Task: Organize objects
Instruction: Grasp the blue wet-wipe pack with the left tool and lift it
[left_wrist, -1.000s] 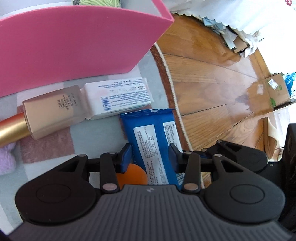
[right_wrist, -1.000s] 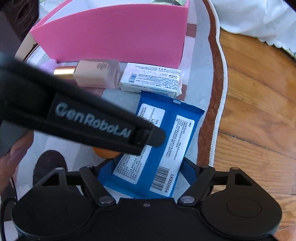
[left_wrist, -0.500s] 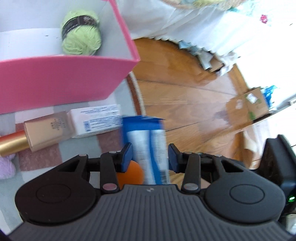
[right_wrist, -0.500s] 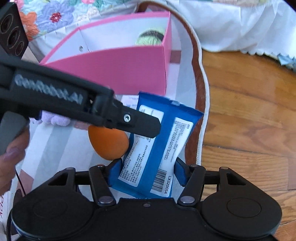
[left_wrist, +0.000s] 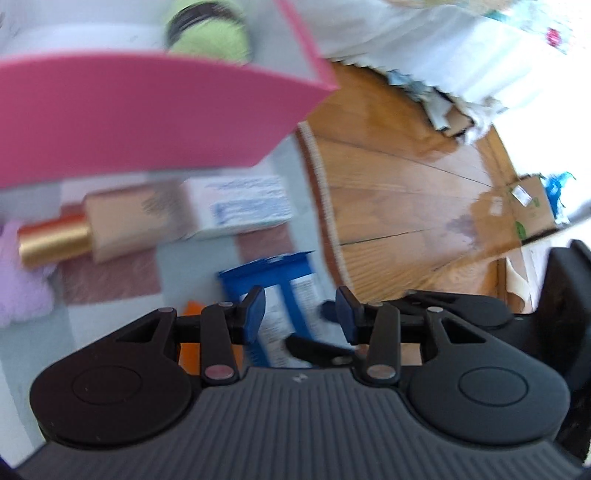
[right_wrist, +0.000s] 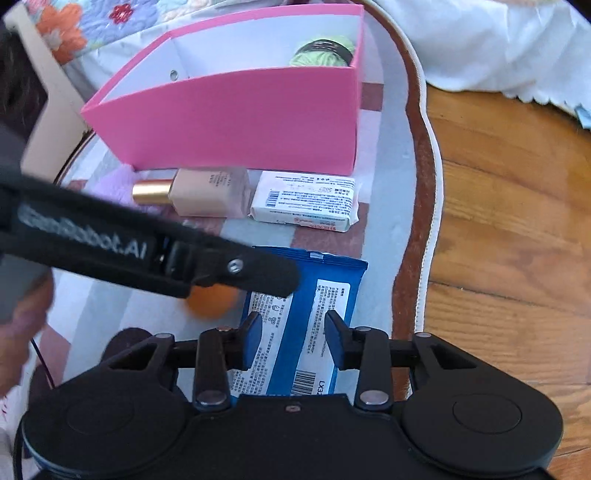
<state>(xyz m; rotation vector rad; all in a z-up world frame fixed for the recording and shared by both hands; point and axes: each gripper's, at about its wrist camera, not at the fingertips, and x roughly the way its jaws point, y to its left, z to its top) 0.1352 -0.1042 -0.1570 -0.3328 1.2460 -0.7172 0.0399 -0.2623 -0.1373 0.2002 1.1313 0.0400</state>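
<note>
The right hand-held gripper (right_wrist: 291, 334) has just been closing its jaws, and the blue packet (right_wrist: 325, 295) now sits between them, the blue pads pressing in on its two sides. A second ago the same jaws stood wide around the packet's near end. The packet reaches straight ahead of this gripper over the checked cloth (right_wrist: 384, 122) on the counter.

The left hand-held gripper (left_wrist: 300, 314) is narrowly set, as it was a second ago. Its view is blurred, and I cannot tell whether its pads grip the packet (left_wrist: 275, 267) seen between them. From the right wrist it shows as a black bar crossing from the left.

Ahead of the packet lie a white soap bar (right_wrist: 304, 201) and a makeup bottle (right_wrist: 195, 192); beyond them stands the pink box (right_wrist: 229, 118) with a green yarn ball (right_wrist: 321, 55) inside. An orange sponge (right_wrist: 208, 301) sits just left of the packet.

With the right-hand grip made, the packet looks ready to be lifted into the box.
</note>
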